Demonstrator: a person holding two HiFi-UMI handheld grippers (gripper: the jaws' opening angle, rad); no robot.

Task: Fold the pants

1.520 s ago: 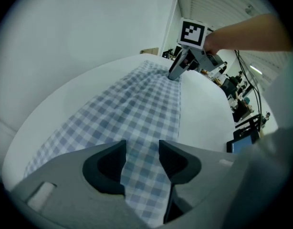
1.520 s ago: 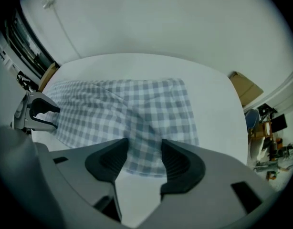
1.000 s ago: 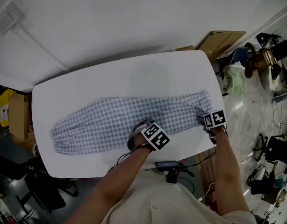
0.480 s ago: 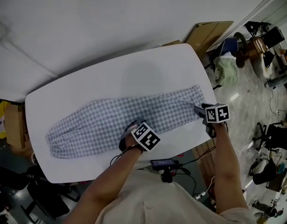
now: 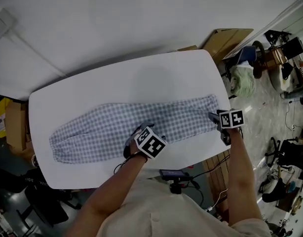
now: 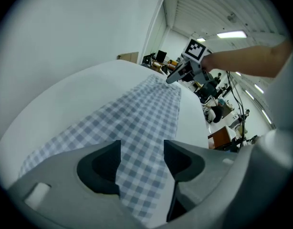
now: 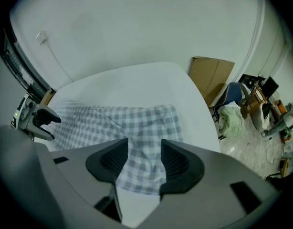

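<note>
Head view: the pants [image 5: 112, 127] lie flat lengthwise across the surface [image 5: 92, 90]; the left tool [image 5: 139, 132] is over their middle and the right tool [image 5: 214, 118] is at their right end, likely spaced to manage the long cloth. Left gripper view: the jaws have just been opening; checked cloth lies below the gap, unpinched. Right gripper view: the jaws stand apart above the cloth's end, gripping nothing.

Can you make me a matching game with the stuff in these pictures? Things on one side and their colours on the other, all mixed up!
Things:
1. pants
2. table
3. cardboard
4. bundle on the floor

Colours:
A. brown
B. pale green
C. blue-grey and white checks
D. plain white

Pairs: 1-C, 2-D, 3-A, 4-B
</note>
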